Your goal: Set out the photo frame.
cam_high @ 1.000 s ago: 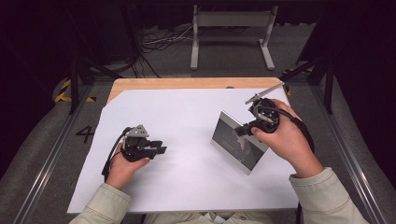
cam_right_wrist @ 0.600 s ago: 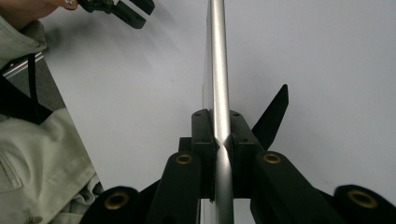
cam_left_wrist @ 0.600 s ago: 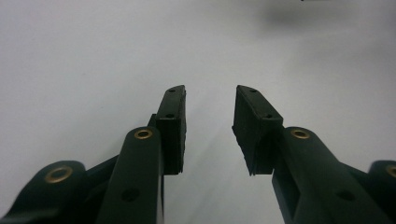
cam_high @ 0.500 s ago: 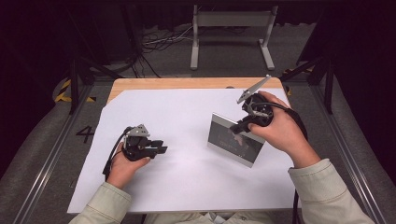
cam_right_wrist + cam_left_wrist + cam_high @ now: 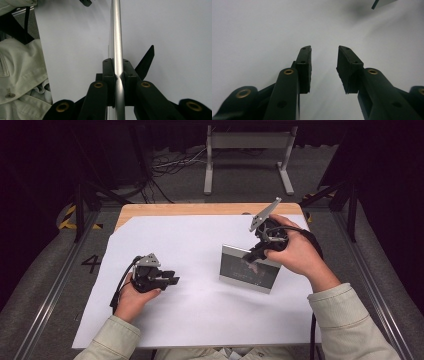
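Standing upright on the sheet (image 5: 200, 245) covering the desk (image 5: 150, 210), right of centre: picture frame (image 5: 245, 272), pinched at its top edge by right gripper (image 5: 256, 251). Resting well apart to its left: left gripper (image 5: 170, 280).

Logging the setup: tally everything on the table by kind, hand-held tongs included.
Silver metal-framed picture frame: 1
Large white paper sheet over the wooden tabletop: 1
Black two-jaw tongs, left open, right clamped on the frame's top edge: 2
Total: 4
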Demonstrator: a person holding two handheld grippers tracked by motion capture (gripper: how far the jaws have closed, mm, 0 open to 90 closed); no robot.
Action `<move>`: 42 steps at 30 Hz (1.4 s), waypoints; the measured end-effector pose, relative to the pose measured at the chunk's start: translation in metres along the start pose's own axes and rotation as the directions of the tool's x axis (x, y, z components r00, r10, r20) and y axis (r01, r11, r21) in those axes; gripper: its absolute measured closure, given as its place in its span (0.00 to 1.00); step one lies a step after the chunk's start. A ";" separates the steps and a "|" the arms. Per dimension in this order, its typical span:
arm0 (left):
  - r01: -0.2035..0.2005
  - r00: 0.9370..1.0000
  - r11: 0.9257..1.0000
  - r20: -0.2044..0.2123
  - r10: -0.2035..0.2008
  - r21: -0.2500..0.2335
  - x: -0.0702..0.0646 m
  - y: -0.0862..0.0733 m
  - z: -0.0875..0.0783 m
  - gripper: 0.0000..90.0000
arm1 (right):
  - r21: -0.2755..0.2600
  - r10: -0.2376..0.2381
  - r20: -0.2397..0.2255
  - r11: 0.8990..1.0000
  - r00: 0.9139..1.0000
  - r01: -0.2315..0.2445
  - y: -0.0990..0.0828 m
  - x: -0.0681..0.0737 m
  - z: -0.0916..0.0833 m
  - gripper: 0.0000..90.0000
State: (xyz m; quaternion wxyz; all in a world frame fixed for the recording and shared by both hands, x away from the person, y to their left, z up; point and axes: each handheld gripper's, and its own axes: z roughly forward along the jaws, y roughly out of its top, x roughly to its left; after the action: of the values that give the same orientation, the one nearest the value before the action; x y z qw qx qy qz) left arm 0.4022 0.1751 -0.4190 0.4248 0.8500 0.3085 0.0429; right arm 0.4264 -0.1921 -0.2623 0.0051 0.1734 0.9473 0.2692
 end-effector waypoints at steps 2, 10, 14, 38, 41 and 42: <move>-0.005 1.000 1.000 0.002 0.005 -0.003 0.000 0.001 0.001 0.72 | 0.004 -0.001 -0.006 1.000 1.000 0.001 0.000 0.000 0.001 0.93; -0.005 1.000 1.000 0.000 0.005 0.000 0.001 0.000 0.001 0.72 | -0.001 -0.102 -0.072 0.995 0.992 0.103 0.005 -0.008 0.010 0.93; -0.006 1.000 1.000 0.003 0.006 0.003 0.000 0.000 0.001 0.72 | 0.017 -0.135 -0.095 0.990 0.986 0.137 0.007 -0.011 0.015 0.93; -0.008 1.000 1.000 0.004 0.008 0.008 0.001 -0.001 0.001 0.72 | 0.044 -0.246 -0.180 0.965 0.952 0.258 0.003 -0.029 0.038 0.93; -0.004 1.000 1.000 0.008 0.004 0.008 0.001 -0.001 0.002 0.72 | 0.061 -0.248 -0.169 0.963 0.954 0.261 0.001 -0.031 0.041 0.93; -0.005 1.000 1.000 0.008 0.005 0.009 0.001 -0.001 0.002 0.72 | 0.056 -0.244 -0.171 0.965 0.955 0.256 0.001 -0.031 0.040 0.93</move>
State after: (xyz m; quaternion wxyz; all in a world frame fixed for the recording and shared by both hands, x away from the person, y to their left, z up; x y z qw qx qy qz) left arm 0.4037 0.1745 -0.4211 0.4222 0.8528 0.3049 0.0393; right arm 0.4602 -0.1812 -0.2988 -0.0449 0.0297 0.9687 0.2425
